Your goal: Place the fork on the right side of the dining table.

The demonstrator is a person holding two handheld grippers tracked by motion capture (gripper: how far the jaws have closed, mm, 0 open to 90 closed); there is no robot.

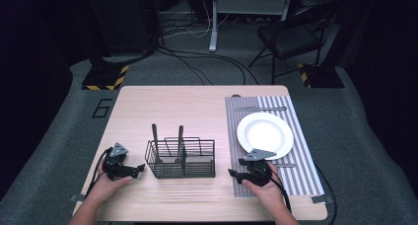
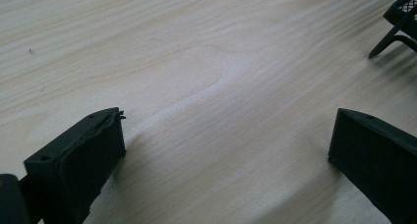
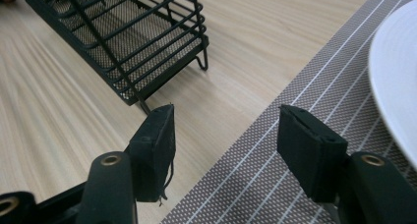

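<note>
A light wooden bench carries a black wire-mesh cutlery caddy near the middle of its front edge, two dark utensil handles standing upright in it. A grey striped placemat runs along the bench's right edge, from back to front. On it rests one white plate, with one piece of cutlery beyond the plate toward the back edge and another just in front of it. The left tongs, held near the front left corner, point at the caddy's left side; their jaws stand wide over bare wood, gripping nothing. The right tongs, at the placemat's front left corner, point toward the caddy's right side; their jaws stand wide and empty, one over wood, one over the mat, the caddy's foot just ahead and the plate rim beside. Nothing lies between either pair and the caddy. The surrounding room is dark: grey floor, loose cables, one black folding chair and two hazard-striped stand bases.
</note>
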